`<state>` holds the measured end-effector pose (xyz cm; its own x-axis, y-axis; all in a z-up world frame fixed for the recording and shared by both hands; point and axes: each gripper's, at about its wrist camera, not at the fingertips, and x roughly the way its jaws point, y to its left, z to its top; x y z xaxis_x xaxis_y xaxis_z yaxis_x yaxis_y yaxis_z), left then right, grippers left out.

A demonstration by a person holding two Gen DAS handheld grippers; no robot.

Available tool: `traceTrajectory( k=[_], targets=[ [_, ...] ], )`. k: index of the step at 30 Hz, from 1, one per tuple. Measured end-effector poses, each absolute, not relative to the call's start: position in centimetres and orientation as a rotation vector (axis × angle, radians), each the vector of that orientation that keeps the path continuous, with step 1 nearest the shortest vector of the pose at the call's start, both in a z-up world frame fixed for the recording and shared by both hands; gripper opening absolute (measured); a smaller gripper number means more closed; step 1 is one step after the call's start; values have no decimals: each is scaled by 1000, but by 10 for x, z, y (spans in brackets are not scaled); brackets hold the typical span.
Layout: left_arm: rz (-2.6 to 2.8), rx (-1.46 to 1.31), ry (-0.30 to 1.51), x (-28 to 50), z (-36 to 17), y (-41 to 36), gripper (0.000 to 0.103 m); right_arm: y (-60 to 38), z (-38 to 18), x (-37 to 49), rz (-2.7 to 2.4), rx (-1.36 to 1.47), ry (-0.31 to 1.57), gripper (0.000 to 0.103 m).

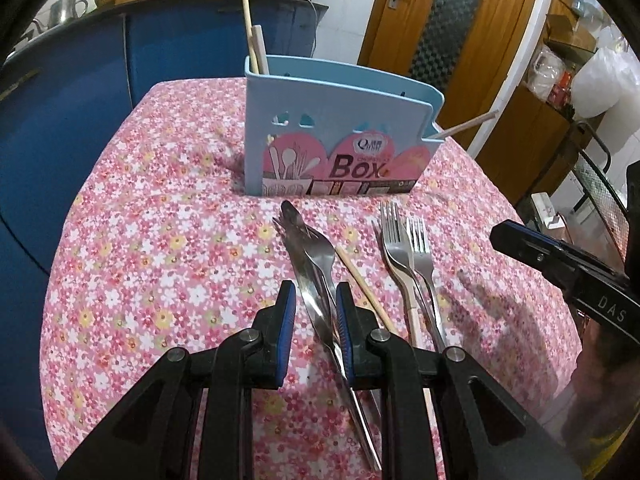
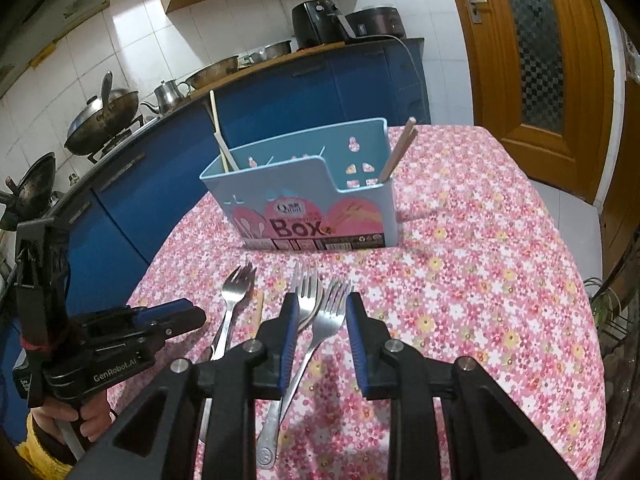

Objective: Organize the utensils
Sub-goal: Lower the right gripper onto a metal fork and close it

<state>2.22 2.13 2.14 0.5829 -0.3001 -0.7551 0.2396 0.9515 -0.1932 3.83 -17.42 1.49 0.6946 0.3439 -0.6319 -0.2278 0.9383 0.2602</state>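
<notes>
Left wrist view looks down over a counter [image 1: 160, 208] spread with a pink flowered cloth. The left gripper [image 1: 316, 300] hangs low over a fork [image 1: 316, 248] and a long steel piece [image 1: 308, 280] that lie crossed on the cloth; both run between its blue pads. The jaws stand a little apart, and the right-hand pad looks to sit against the metal while the left-hand pad shows a gap, so the gripper is released and not clamped on anything. Just beside these lies a single chopstick [image 1: 360, 280], and further right two more forks [image 1: 404, 248] lie side by side with tines toward a blue utensil box [image 1: 340, 120]. The box stands upright near the far edge of the cloth, with chopsticks [image 1: 256, 48] sticking up from its left end and one more leaning out at its right end. The right gripper [image 1: 520, 240] comes in from the right edge.

From the right wrist view, the right gripper [image 2: 318, 308] hovers over the pair of forks [image 2: 332, 312]; its jaws are apart, and one fork handle runs between the pads without being pinched. A white spoon-like piece lies under those forks. The left gripper [image 2: 180, 312] shows at the left, held by a hand [image 2: 88, 420] in a yellow sleeve [image 2: 44, 456]. The utensil box [image 2: 304, 216] sits behind the forks.
</notes>
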Motion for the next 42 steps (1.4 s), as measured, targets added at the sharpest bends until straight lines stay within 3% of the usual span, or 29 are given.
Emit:
traceTrajectory(
  k=[23, 30, 35, 38, 42],
  targets=[
    [-299, -92, 893, 19, 23, 26, 19, -136, -24, 54, 404, 105, 908, 26],
    [-304, -104, 889, 18, 25, 28, 19, -130, -32, 59, 426, 105, 939, 16],
    [-311, -107, 886, 16, 26, 27, 19, -126, -33, 65, 437, 98, 954, 15],
    [-314, -107, 887, 15, 27, 25, 19, -126, -33, 70, 463, 118, 962, 6],
    [-323, -104, 887, 15, 27, 22, 19, -127, -33, 70, 480, 142, 951, 5]
  ],
)
